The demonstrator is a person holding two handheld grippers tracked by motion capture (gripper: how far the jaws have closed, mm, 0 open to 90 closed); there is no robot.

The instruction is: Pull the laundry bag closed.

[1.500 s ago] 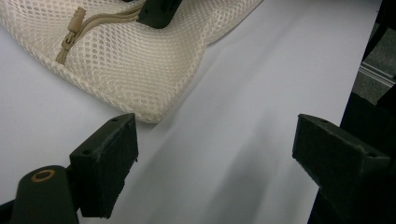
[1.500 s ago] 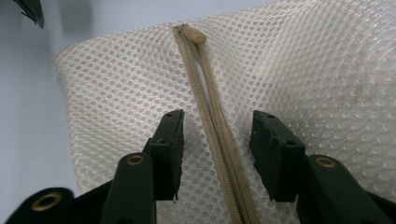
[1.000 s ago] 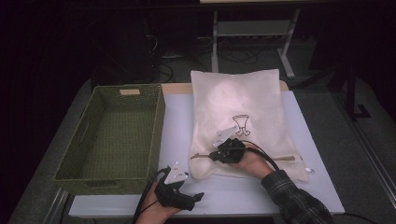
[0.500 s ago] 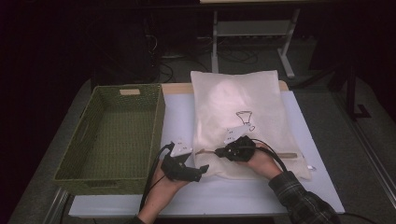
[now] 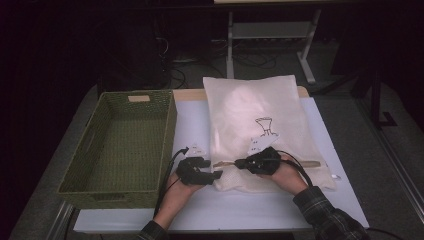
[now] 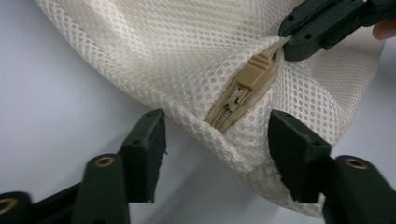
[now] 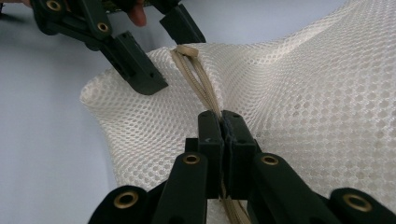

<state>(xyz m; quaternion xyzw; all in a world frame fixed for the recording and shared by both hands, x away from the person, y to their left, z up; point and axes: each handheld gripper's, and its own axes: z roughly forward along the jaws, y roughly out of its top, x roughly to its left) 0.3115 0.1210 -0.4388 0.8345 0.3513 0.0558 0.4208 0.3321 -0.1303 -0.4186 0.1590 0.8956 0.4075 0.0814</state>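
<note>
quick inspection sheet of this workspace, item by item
surface: white table top, lit, dark around it
job's things: white mesh laundry bag lying flat; tan zipper near its front edge
clutter: green woven basket left of the bag
grippers: left gripper open, jaws either side of the zipper end; right gripper shut on the zipper
cables: black cable trailing from the left gripper
surroundings: metal stand legs on the floor behind the table

Table with a white top, carrying two things

On the table (image 5: pixel 190 130) a green woven basket (image 5: pixel 122 145) sits at the left; just right of the basket, a bare strip between them, a cream mesh zip bag (image 5: pixel 260 120) lies flat, its far edge reaching past the basket's far rim.
</note>
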